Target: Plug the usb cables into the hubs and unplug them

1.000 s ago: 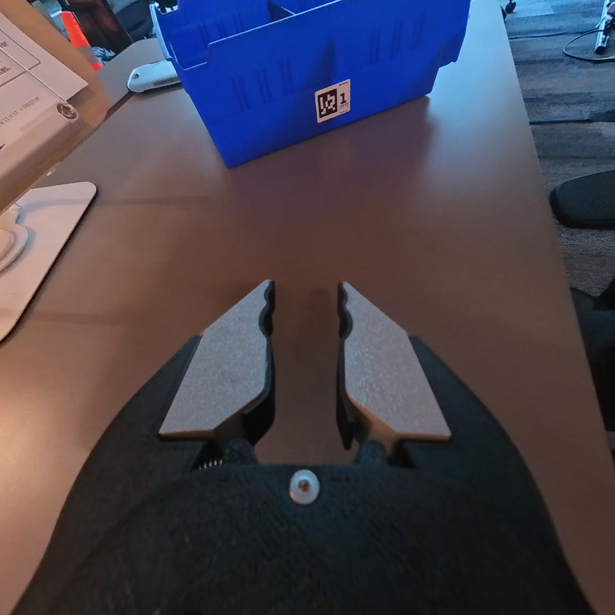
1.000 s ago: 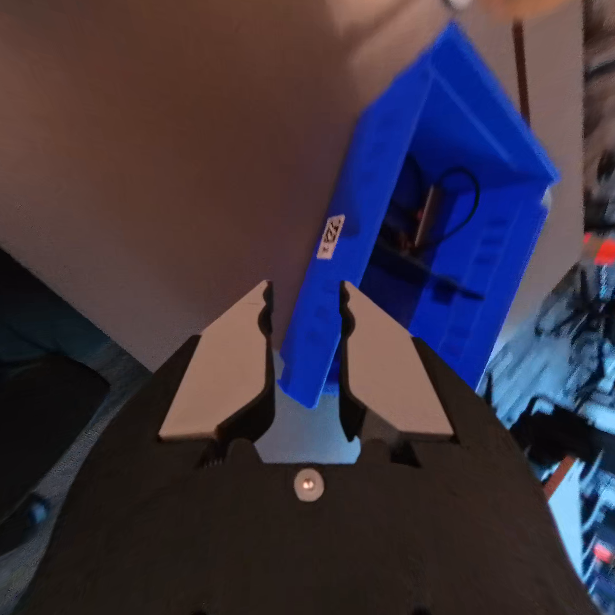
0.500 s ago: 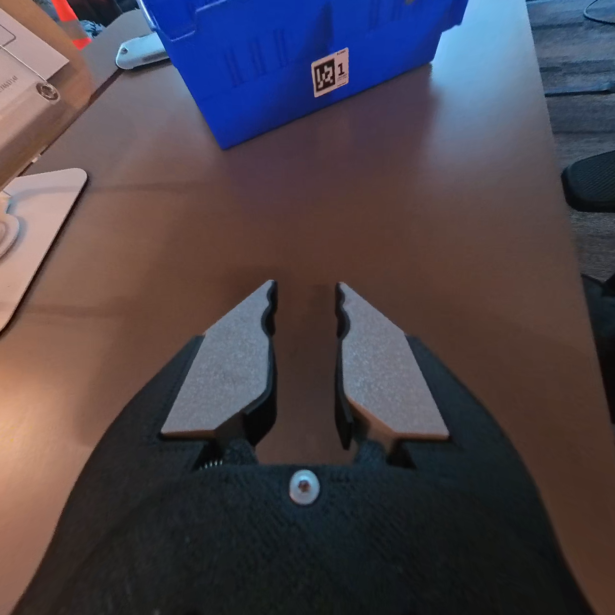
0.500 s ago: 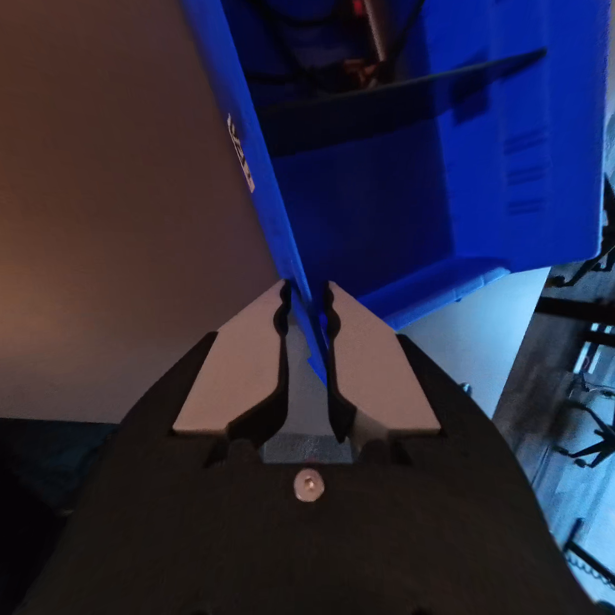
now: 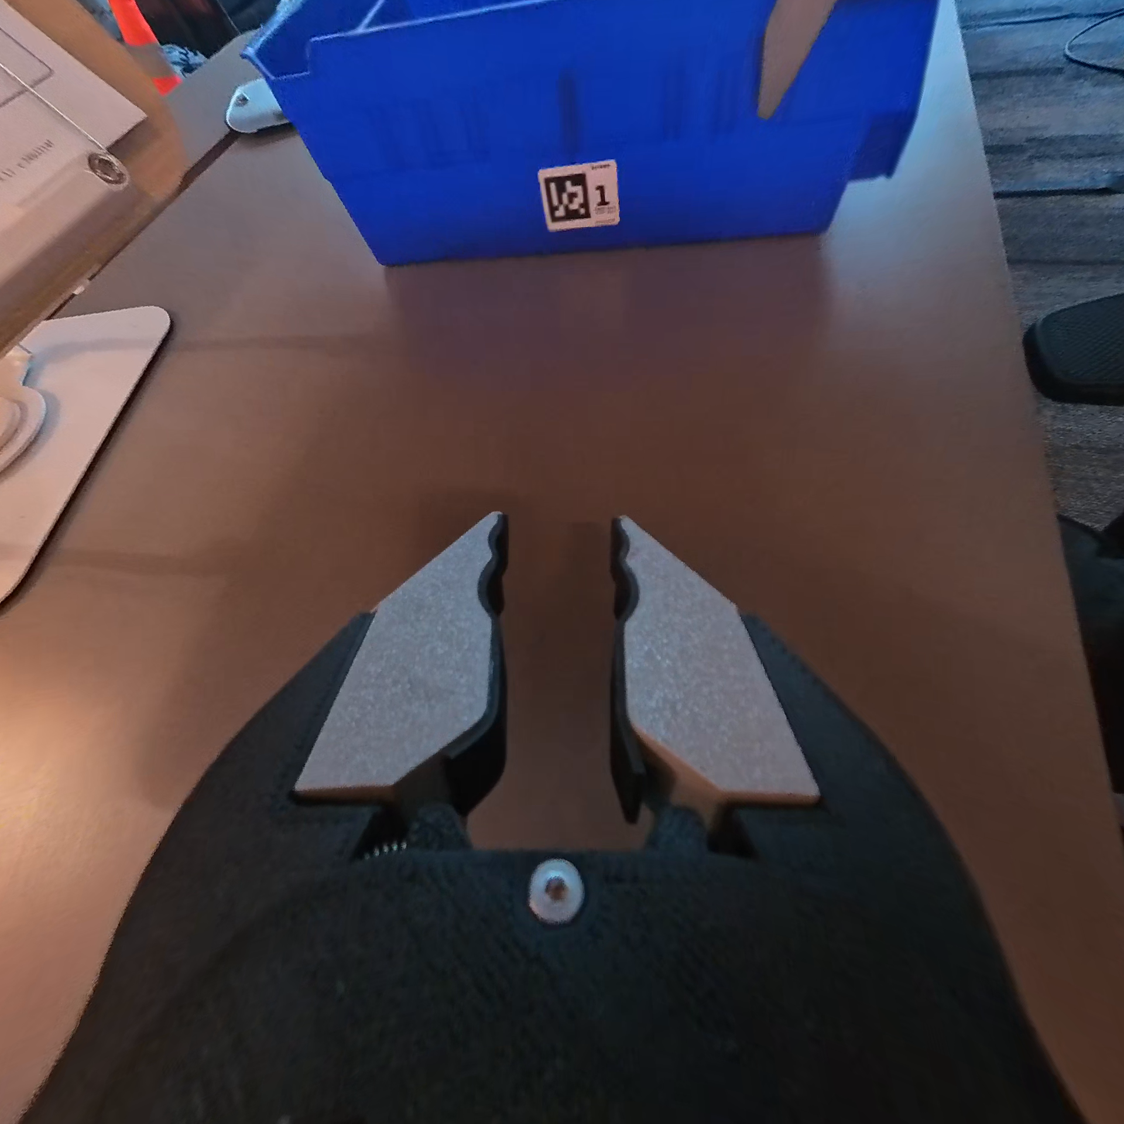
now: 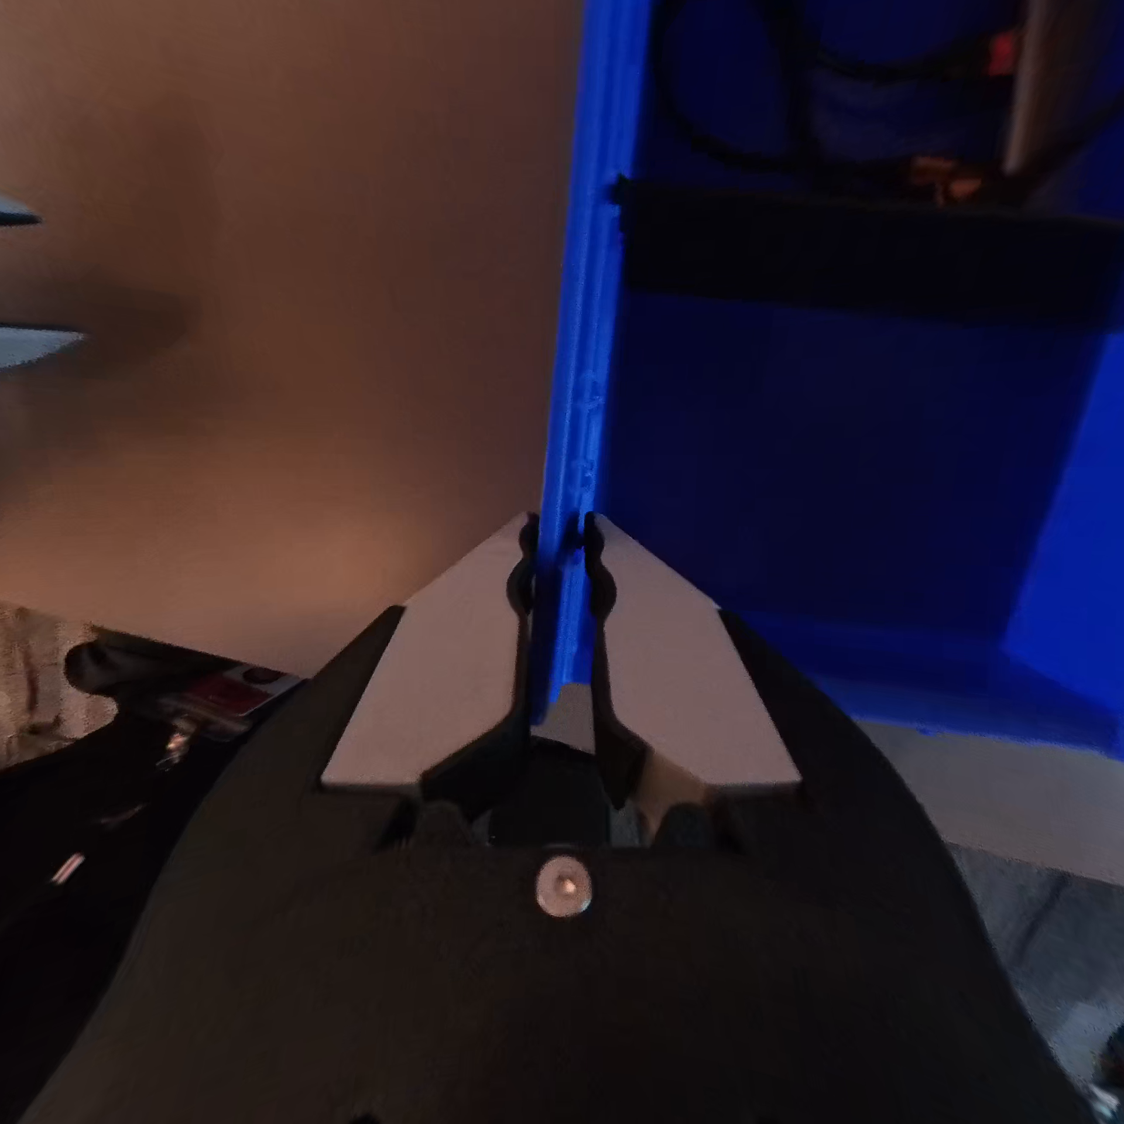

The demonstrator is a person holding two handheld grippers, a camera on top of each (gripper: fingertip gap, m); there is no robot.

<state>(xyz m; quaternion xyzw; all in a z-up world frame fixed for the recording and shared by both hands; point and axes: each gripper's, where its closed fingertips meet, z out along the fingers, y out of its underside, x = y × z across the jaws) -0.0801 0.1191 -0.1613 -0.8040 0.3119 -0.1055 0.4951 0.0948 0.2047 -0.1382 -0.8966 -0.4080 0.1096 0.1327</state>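
Right wrist view: the blue bin wall is clamped by the right gripper. Cables are left inside, nothing plugged; the left gripper is held part-open, empty.

1. The table had a smooth brown top with a soft satin sheen that reflected the blue bin.
2. The blue bin, at twelve o'clock in the left wrist view, looked like smooth, slightly glossy plastic with ribbed walls; a matt paper-like sticker sat on its front.
3. The left gripper had a black, finely textured matt body, grey grainy finger faces, and a shiny metal screw at six o'clock.
4. The right gripper showed the same black matt body and pale matt finger faces.
5. A pale, smooth matt base plate lay at nine o'clock.
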